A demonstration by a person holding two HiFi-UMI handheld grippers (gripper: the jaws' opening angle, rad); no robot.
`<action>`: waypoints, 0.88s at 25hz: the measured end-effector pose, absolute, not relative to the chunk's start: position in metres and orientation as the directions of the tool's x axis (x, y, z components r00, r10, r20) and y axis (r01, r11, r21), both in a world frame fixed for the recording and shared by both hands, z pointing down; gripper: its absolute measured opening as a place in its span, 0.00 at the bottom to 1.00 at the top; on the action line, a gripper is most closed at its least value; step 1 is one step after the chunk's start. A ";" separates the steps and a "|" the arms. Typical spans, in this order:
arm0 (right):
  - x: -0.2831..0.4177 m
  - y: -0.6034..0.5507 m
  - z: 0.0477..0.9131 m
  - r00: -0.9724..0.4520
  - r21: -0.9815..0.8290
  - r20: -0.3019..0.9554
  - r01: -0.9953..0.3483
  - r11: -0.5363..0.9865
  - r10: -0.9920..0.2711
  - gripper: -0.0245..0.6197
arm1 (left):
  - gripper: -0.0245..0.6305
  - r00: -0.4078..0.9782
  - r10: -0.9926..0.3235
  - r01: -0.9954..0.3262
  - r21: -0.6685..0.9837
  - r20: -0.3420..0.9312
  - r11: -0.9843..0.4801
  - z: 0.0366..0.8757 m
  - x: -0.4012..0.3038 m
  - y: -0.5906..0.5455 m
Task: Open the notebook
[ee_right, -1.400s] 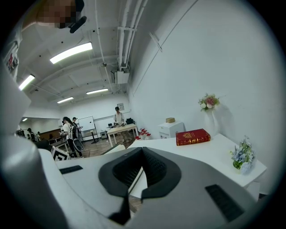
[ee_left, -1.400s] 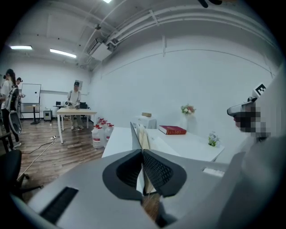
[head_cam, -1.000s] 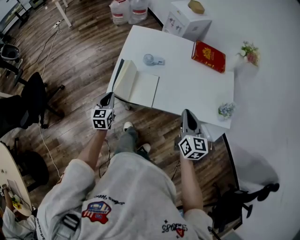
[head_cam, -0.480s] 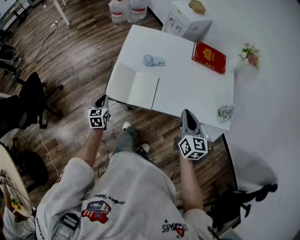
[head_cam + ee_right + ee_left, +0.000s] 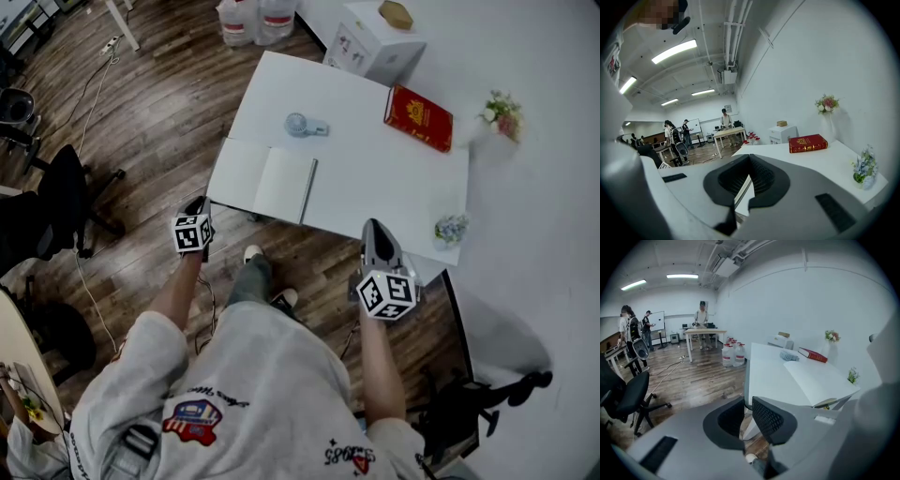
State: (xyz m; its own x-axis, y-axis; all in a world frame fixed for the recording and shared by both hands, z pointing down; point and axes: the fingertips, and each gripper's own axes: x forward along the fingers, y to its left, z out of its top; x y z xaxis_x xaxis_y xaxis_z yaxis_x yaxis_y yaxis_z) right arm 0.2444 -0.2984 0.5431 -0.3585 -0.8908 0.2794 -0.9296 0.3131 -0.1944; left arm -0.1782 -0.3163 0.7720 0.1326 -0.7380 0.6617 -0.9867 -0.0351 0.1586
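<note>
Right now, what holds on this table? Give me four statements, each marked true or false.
1. The notebook lies open on the table. True.
2. The red book sits on the notebook. False: it lies apart from it, near the far edge.
3. The fan lies beyond the notebook. True.
4. The right gripper holds the notebook. False: its jaws are together on nothing.

"SPORTS" — upside down on shirt [image 5: 272, 375]
</note>
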 end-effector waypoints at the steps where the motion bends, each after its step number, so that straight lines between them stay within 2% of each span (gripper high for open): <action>1: 0.244 -0.299 0.543 -0.360 -0.196 0.278 -0.929 0.314 -0.890 0.03 | 0.10 0.123 -0.733 -0.987 0.160 0.669 -0.020 0.774 -0.180 -0.314; 7: 0.238 -0.300 0.534 -0.384 -0.203 0.263 -0.919 0.338 -0.885 0.03 | 0.10 0.109 -0.737 -0.987 0.163 0.667 0.001 0.765 -0.184 -0.299; 16: 0.214 -0.285 0.518 -0.446 -0.208 0.217 -0.890 0.405 -0.868 0.03 | 0.05 0.179 -0.779 -0.984 0.117 0.601 -0.136 0.704 -0.148 -0.283; 22: 0.197 -0.272 0.509 -0.488 -0.204 0.199 -0.869 0.451 -0.850 0.03 | 0.04 0.239 -0.825 -0.970 0.085 0.512 -0.229 0.639 -0.117 -0.275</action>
State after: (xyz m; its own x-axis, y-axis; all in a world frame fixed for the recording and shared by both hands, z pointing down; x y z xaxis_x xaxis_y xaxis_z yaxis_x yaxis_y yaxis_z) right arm 0.1969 -0.2718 0.5086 -0.4879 -0.8500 0.1985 -0.8689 0.4511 -0.2038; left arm -0.1168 -0.2750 0.6391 0.2395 -0.8250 0.5119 -0.9697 -0.2290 0.0847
